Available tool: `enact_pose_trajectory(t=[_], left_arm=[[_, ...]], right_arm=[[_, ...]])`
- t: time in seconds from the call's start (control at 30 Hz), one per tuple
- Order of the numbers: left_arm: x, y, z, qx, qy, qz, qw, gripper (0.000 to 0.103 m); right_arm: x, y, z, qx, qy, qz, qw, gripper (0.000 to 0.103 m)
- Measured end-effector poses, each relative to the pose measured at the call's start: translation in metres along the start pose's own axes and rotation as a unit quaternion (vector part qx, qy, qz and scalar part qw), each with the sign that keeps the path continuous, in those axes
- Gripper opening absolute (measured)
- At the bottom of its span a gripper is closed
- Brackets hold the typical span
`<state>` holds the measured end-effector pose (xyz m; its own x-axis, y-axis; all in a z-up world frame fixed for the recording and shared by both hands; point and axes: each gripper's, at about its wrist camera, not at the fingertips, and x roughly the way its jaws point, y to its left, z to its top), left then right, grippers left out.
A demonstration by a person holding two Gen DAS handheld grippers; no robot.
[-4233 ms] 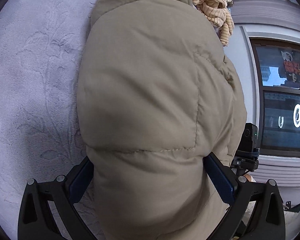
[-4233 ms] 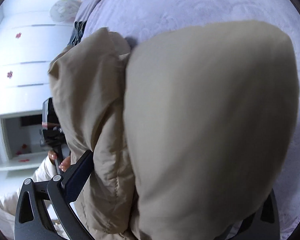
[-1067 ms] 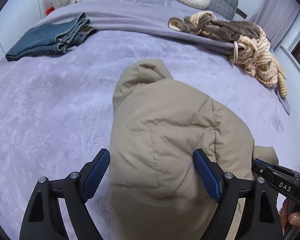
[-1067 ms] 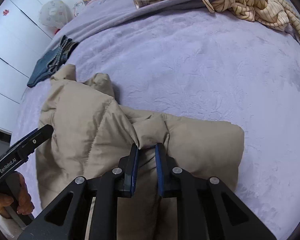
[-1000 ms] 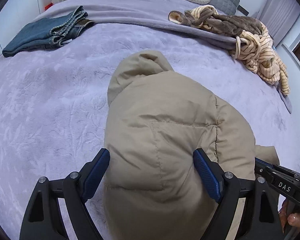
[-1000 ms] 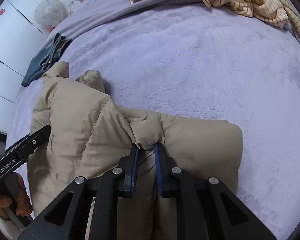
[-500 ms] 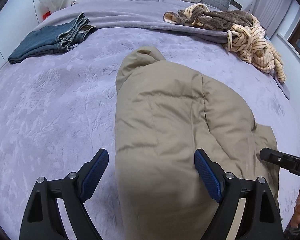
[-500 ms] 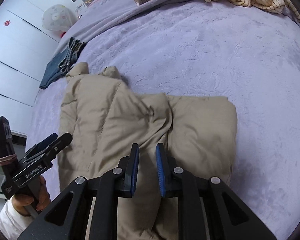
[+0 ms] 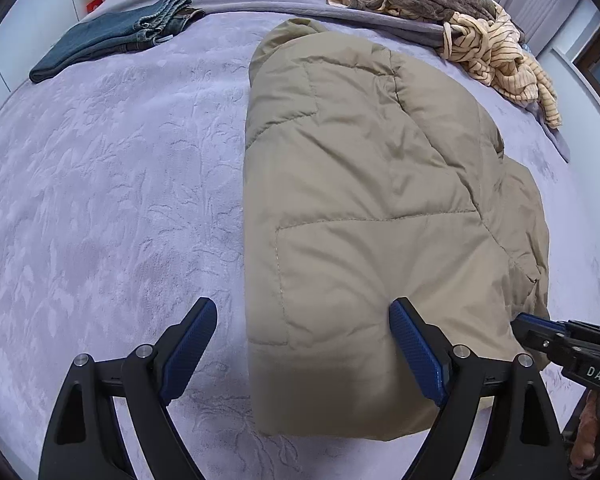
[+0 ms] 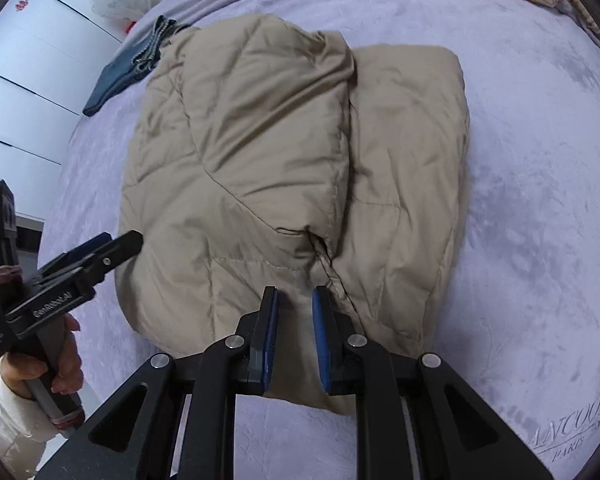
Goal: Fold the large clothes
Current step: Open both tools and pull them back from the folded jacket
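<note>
A beige puffer jacket (image 9: 372, 184) lies folded in a thick bundle on the purple bedspread (image 9: 100, 200). My left gripper (image 9: 302, 306) is open wide at its near end. One of its fingers is over the bedspread and the other over the jacket, and neither presses on it. In the right wrist view the jacket (image 10: 268, 152) shows a sleeve fold on top. My right gripper (image 10: 295, 294) hovers over the near edge with a narrow gap between its pads and no fabric pinched. The left gripper (image 10: 116, 242) shows at the jacket's left side and the right gripper's tip (image 9: 526, 326) at the lower right.
Folded blue jeans (image 9: 112, 36) lie at the far left of the bed. A pile of striped and brown clothes (image 9: 492, 52) sits at the far right. White cupboard doors (image 10: 20, 60) stand beyond the bed's left edge. A hand (image 10: 56, 372) holds the left gripper's handle.
The right gripper has let go of the pinched fold and both grippers have drawn back. The jacket, earlier held up in both grippers, now rests flat on the bed.
</note>
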<state>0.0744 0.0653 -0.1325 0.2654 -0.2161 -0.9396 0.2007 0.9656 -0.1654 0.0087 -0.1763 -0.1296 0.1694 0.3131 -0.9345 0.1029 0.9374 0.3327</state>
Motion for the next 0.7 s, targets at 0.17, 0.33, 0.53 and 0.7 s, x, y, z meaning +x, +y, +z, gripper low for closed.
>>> enact_pose_trajectory(t=[0.17,0.33,0.53,0.7], left_arm=[[-0.007,-0.001,-0.004,0.006,0.005,0.002,1.0000,0.089],[-0.016,-0.001,-0.009,0.013,0.008,0.014,0.9998,0.103],[-0.024,0.005,-0.016,0.015,0.012,0.027,0.9994,0.103],[-0.027,0.013,-0.018,0.004,0.014,0.023,0.9996,0.103]], right_arm=[[0.006,-0.004,-0.004,0.028,0.004,-0.004,1.000,0.019],[0.006,-0.005,-0.005,0.041,-0.003,-0.015,0.999,0.019],[0.006,0.002,-0.011,0.055,-0.012,-0.027,0.998,0.019],[-0.001,0.004,-0.023,0.066,-0.015,-0.035,0.997,0.022]])
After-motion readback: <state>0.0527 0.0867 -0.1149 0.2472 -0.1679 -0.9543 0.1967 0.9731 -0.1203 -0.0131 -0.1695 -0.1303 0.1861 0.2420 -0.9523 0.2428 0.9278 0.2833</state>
